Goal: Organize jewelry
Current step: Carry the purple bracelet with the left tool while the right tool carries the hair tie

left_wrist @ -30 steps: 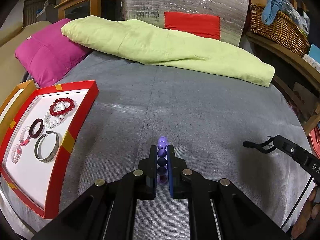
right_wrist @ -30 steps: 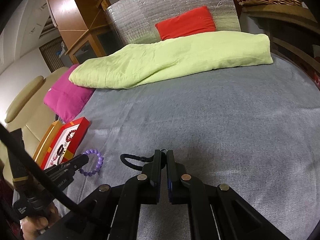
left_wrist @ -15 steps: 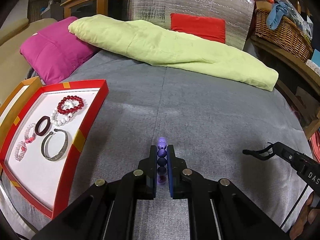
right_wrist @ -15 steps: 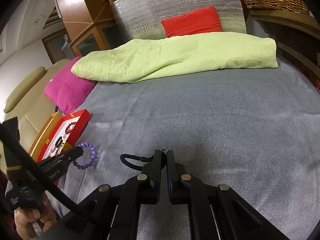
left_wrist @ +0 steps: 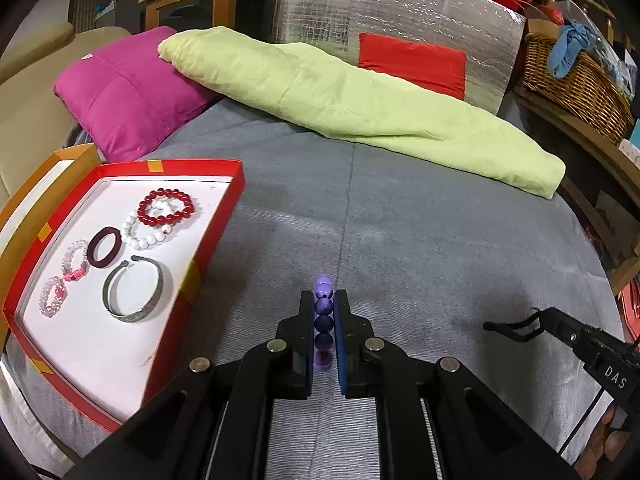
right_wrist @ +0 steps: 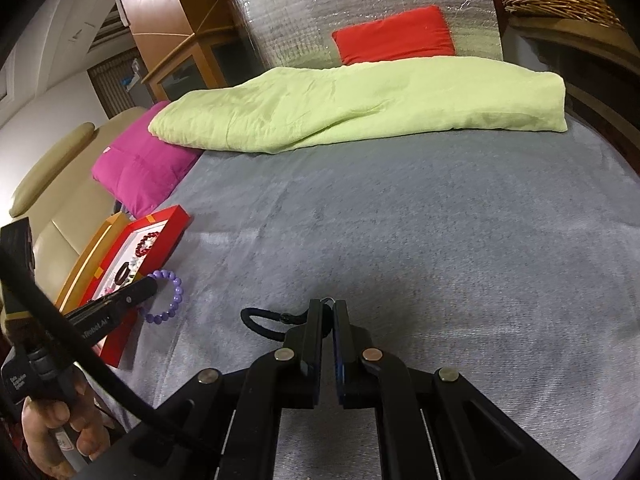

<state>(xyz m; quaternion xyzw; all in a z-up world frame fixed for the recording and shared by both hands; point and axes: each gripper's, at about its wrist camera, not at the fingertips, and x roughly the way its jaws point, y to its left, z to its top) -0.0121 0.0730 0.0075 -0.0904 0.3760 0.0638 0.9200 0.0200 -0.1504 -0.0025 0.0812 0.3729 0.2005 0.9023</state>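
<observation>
My left gripper is shut on a purple bead bracelet, held edge-on above the grey bed cover, just right of the red jewelry tray. The bracelet also shows in the right wrist view, beside the tray. The tray holds a red bead bracelet, a white bead bracelet, a dark ring bangle, a silver cuff and pink bead bracelets. My right gripper is shut on a black cord bracelet, which also shows in the left wrist view.
A light green folded blanket lies across the far side of the bed. A magenta pillow sits at the far left behind the tray. An orange box lid lies left of the tray. A wicker basket stands at right.
My left gripper has moved left and forward with the purple bracelet, so the tray is nearer and larger in view. My right gripper keeps hold of the black cord bracelet.
</observation>
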